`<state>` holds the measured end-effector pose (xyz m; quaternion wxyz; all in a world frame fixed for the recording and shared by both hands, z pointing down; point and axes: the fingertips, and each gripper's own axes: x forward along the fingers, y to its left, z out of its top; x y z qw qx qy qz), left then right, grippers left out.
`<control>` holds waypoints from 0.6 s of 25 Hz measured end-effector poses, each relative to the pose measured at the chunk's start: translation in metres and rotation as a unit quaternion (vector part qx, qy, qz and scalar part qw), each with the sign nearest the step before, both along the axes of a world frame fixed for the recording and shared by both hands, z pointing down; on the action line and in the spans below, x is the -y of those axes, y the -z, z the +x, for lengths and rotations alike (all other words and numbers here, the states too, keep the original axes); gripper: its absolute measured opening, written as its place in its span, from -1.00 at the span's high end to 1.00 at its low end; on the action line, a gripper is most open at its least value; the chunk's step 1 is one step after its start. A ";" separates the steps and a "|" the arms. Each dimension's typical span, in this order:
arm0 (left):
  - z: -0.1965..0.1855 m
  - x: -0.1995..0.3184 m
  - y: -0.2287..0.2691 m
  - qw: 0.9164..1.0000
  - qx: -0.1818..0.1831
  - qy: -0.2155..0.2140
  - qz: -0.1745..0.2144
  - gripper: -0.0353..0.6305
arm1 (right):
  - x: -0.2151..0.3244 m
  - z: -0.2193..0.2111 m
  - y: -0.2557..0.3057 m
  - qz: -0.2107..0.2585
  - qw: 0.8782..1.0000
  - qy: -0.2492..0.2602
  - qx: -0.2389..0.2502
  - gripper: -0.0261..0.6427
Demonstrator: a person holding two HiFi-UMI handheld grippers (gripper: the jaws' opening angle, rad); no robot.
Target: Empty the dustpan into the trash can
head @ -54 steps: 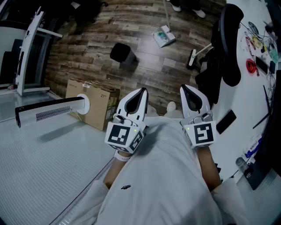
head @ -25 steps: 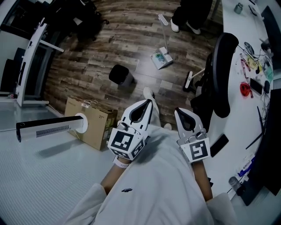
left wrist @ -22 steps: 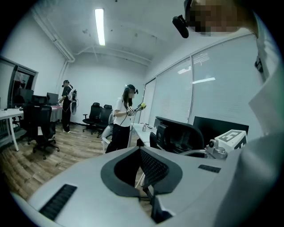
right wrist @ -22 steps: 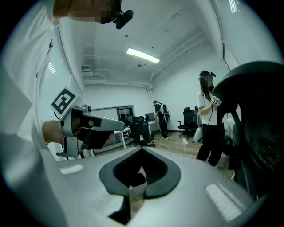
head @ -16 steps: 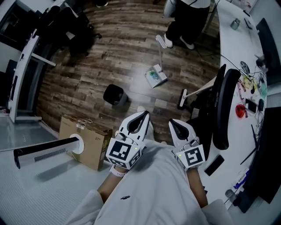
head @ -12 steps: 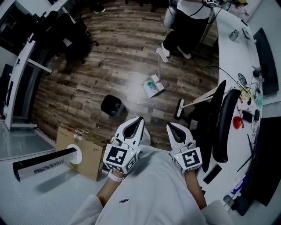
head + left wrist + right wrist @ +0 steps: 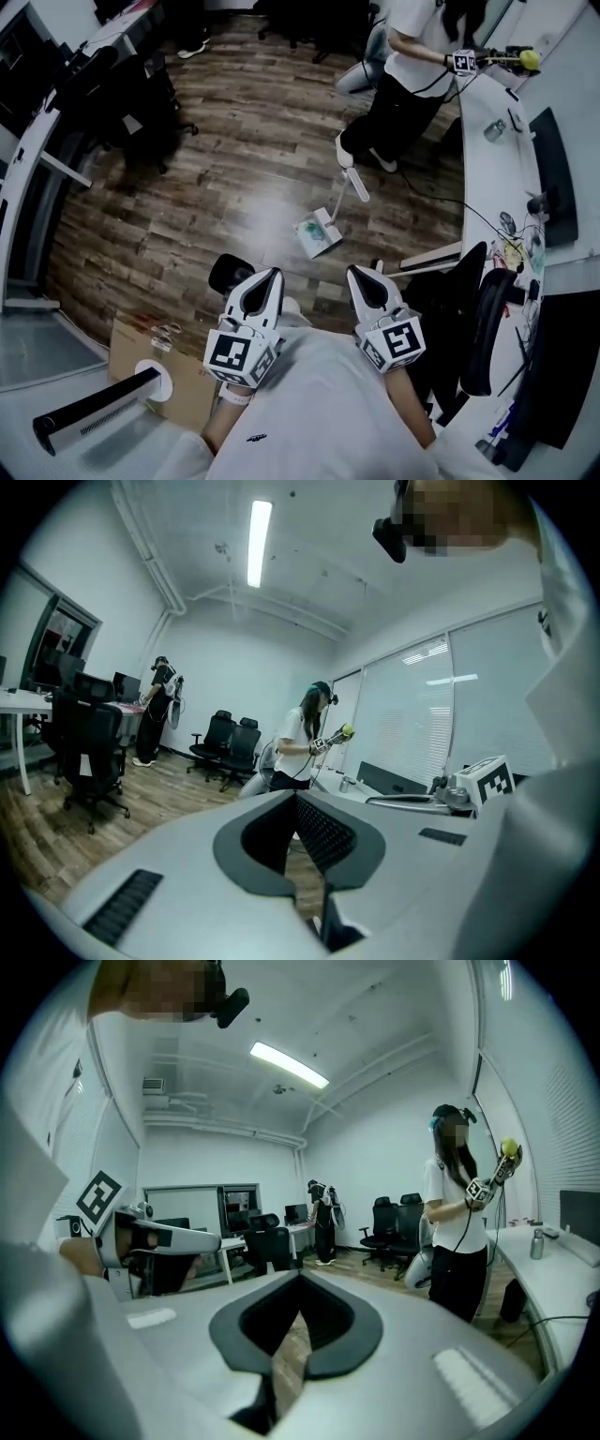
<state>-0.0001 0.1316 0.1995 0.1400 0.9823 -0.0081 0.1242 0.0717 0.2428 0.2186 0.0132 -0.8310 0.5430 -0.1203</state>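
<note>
Hand-held gripper (image 7: 294, 797), jaws together (nothing between), person (image 7: 298, 744) beyond, perhaps holding a yellow ball (image 7: 347, 729), black office chairs (image 7: 227, 745)

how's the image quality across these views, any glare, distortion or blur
Head view: fisheye curves the white desk edge, and a pale glare patch sits on the wood floor beside the dustpan. Left gripper view: dark round vignette, ceiling light blown out. Right gripper view: same vignette and bowing, little blur.
</note>
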 end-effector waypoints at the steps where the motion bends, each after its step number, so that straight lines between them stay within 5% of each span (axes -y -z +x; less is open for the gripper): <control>1: 0.004 0.009 0.000 1.000 -0.003 -0.003 -0.001 0.88 | 0.008 0.004 0.000 -0.001 1.000 -0.002 0.000 0.89; 7: 0.035 0.038 0.001 1.000 -0.006 -0.027 0.010 0.88 | 0.030 0.025 -0.004 -0.003 1.000 -0.020 0.012 0.89; 15: 0.059 0.037 -0.008 0.999 0.001 -0.023 -0.027 0.88 | 0.041 0.049 -0.013 -0.036 0.999 0.002 0.004 0.89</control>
